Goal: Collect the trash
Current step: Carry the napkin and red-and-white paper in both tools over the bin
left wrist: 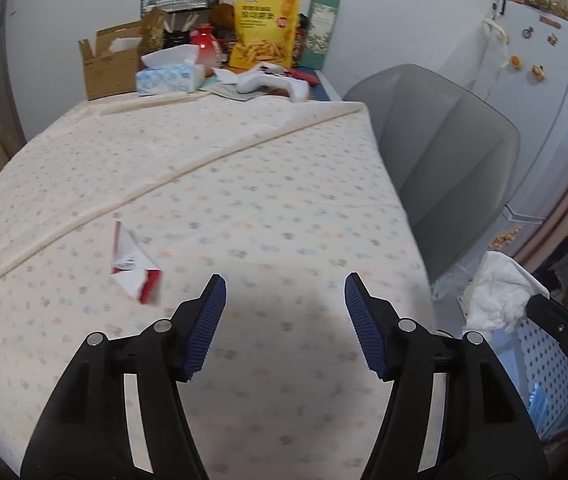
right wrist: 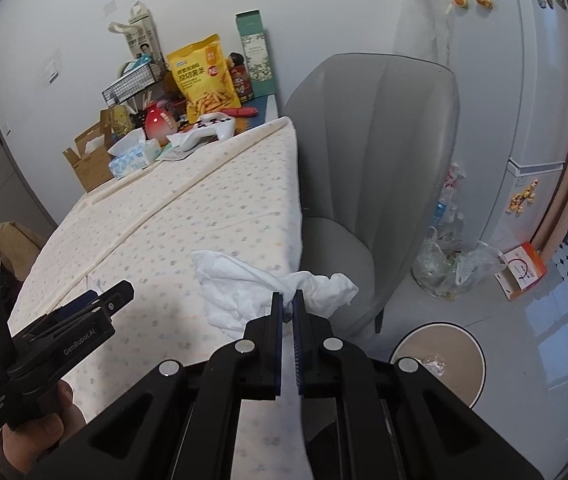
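A red and white wrapper (left wrist: 134, 268) shows blurred over the dotted tablecloth (left wrist: 212, 152), just left of my left gripper (left wrist: 285, 278). That gripper is open, nothing between its blue pads (left wrist: 206, 320). I cannot tell whether the wrapper lies flat. My right gripper (right wrist: 289, 296) is shut on a crumpled white tissue (right wrist: 240, 280), which hangs over the table's right edge. The tissue (left wrist: 496, 292) also appears at the right of the left wrist view. In the right wrist view the left gripper (right wrist: 112, 292) sits at lower left, held by a hand (right wrist: 44, 420).
A grey chair (right wrist: 364, 180) stands against the table's right side. On the floor are a round beige bin (right wrist: 440, 360), a clear plastic bag (right wrist: 452, 268) and an orange box (right wrist: 522, 270). A tissue box (left wrist: 168, 78), cardboard box (left wrist: 108, 64) and yellow snack bag (left wrist: 264, 28) crowd the far end.
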`<state>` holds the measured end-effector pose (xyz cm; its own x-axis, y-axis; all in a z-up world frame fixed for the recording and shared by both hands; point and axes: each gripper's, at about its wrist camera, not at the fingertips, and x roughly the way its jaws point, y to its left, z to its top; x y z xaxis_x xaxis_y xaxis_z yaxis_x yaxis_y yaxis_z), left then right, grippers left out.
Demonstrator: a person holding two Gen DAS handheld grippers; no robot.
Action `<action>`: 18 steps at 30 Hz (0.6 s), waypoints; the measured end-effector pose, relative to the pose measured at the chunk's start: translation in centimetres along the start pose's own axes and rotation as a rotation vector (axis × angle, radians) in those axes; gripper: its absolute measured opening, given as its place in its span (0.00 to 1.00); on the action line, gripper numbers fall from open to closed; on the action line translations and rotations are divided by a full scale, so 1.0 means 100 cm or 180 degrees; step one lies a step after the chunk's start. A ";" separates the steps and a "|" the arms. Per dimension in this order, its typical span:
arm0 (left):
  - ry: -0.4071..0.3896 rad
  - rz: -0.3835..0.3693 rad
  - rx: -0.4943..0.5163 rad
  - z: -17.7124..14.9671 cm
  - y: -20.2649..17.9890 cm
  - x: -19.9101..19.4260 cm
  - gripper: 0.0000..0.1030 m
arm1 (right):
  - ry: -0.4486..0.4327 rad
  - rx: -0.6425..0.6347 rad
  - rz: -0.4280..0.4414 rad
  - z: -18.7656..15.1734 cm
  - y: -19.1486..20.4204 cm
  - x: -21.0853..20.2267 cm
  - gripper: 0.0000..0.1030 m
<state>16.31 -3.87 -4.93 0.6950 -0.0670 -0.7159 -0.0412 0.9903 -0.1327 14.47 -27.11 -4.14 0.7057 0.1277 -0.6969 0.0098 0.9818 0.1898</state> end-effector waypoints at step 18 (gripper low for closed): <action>0.0122 0.0309 -0.0385 -0.014 0.101 0.014 0.61 | 0.0187 -0.0435 0.0160 -0.006 0.102 0.037 0.06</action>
<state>15.92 5.90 -8.25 0.6556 0.0215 -0.7548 -0.1947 0.9706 -0.1414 16.78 -16.51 -5.17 0.6603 0.1813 -0.7288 -0.1239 0.9834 0.1324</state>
